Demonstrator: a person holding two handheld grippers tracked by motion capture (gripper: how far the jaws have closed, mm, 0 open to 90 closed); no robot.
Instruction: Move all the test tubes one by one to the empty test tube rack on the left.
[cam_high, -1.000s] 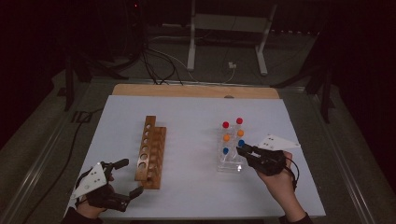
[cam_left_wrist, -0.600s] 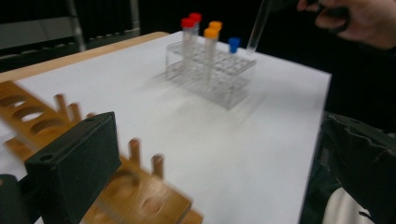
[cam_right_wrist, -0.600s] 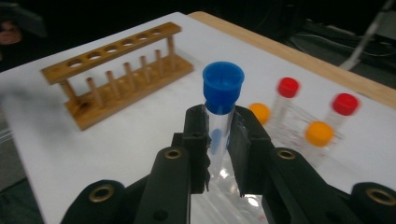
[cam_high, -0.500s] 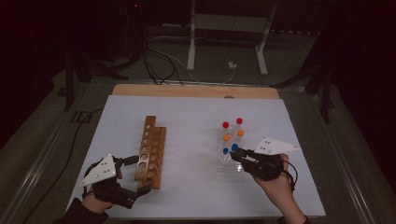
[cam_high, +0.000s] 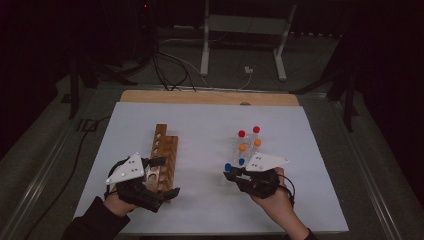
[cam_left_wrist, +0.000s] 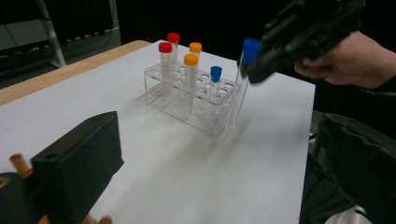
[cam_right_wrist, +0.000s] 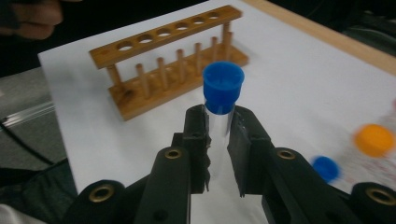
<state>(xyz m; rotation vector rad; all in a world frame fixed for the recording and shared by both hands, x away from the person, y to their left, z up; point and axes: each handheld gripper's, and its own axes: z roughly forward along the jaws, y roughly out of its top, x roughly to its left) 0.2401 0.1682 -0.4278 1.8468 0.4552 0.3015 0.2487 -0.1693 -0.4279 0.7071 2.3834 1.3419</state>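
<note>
My right gripper (cam_high: 234, 173) is shut on a clear tube with a blue cap (cam_right_wrist: 223, 86), held upright just below the cap. In the left gripper view this tube (cam_left_wrist: 251, 49) hangs tilted at the near end of the clear rack (cam_left_wrist: 187, 93). That rack (cam_high: 246, 150) holds two red-capped, two orange-capped and one blue-capped tube. My left gripper (cam_high: 164, 176) stands open at the near end of the empty wooden rack (cam_high: 162, 150), its jaws wide apart on either side of that end. Whether they touch the wood I cannot tell.
Both racks stand on a white sheet (cam_high: 210, 125) over a wooden board (cam_high: 210, 97). Behind the table are a metal stand (cam_high: 245, 30) and cables (cam_high: 165, 70) on the dark floor. The sheet's front edge lies just under my hands.
The right gripper has carried the blue-capped tube left and nearer, away from the clear rack. The left gripper has moved right and up to the wooden rack's near end.
</note>
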